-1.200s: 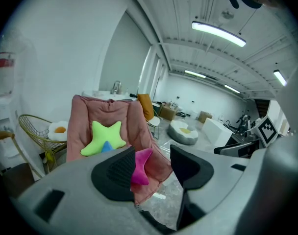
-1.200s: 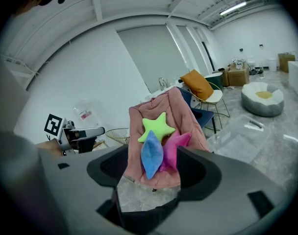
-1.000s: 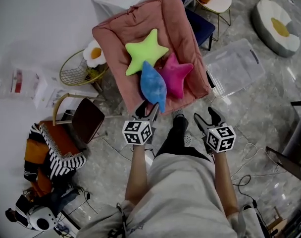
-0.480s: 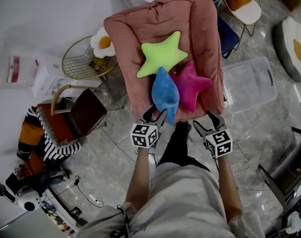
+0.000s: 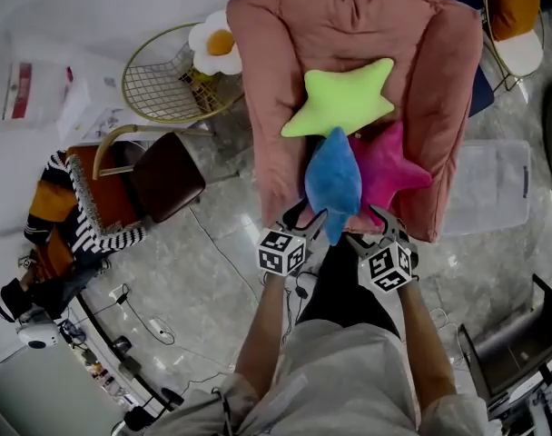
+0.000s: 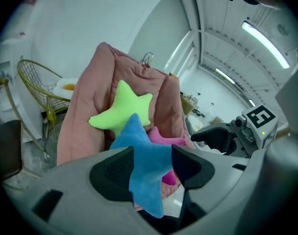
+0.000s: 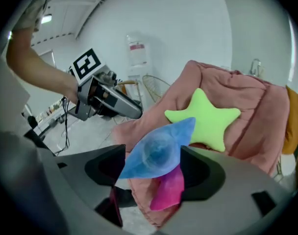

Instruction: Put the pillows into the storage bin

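Three star pillows lie on a pink cushioned seat (image 5: 276, 80): a green one (image 5: 341, 100), a blue one (image 5: 333, 178) and a magenta one (image 5: 389, 171). My left gripper (image 5: 308, 218) is open at the blue pillow's near tip, on its left side. In the left gripper view the blue pillow (image 6: 146, 131) fills the gap between the jaws. My right gripper (image 5: 378, 221) is on the tip's right side. Its jaws have just been opening, and the blue pillow (image 7: 161, 148) shows between them, unpressed. The clear storage bin (image 5: 494, 189) sits on the floor right of the seat.
A gold wire chair (image 5: 172, 84) with an egg-shaped cushion (image 5: 220, 44) stands left of the seat. A brown chair (image 5: 167, 175) and striped cloth (image 5: 76, 216) are nearer left. Cables (image 5: 221, 257) run over the marble floor. A dark frame (image 5: 512, 352) stands at lower right.
Both grippers have come forward and down to the blue pillow's near tip. The right gripper has rolled and drawn closer to the left one.
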### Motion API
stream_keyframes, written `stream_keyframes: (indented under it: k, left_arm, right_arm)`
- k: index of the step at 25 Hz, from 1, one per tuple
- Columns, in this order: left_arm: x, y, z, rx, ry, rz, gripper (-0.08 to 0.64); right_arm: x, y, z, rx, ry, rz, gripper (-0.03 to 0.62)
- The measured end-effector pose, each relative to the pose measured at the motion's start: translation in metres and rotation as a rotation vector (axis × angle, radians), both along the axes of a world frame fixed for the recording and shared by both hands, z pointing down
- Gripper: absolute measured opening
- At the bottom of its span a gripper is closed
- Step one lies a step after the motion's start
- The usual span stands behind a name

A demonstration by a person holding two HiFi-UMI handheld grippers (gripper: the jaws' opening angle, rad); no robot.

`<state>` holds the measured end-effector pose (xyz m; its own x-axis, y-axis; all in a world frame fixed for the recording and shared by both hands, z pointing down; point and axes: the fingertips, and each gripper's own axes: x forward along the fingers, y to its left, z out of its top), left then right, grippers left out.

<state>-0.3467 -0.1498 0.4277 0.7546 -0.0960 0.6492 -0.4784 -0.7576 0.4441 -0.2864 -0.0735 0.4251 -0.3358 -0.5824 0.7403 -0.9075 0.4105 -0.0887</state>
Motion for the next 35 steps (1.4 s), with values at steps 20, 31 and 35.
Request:
stream_keyframes:
  k: [20,31,35]
  left_arm:
    - [0.017,-0.012,0.097,-0.287,0.107,0.153,0.230]
    - [0.015,-0.019,0.100,-0.268,0.104,0.111,0.230]
    - [0.018,-0.016,0.085,-0.242,0.096,0.110,0.230]
  right_arm:
    - [-0.024,-0.055,0.127,-0.219,0.285,-0.363,0.442]
    - [-0.026,-0.065,0.129,-0.232,0.291,-0.326,0.371]
    - [-0.023,-0.061,0.112,-0.171,0.261,-0.289,0.324]
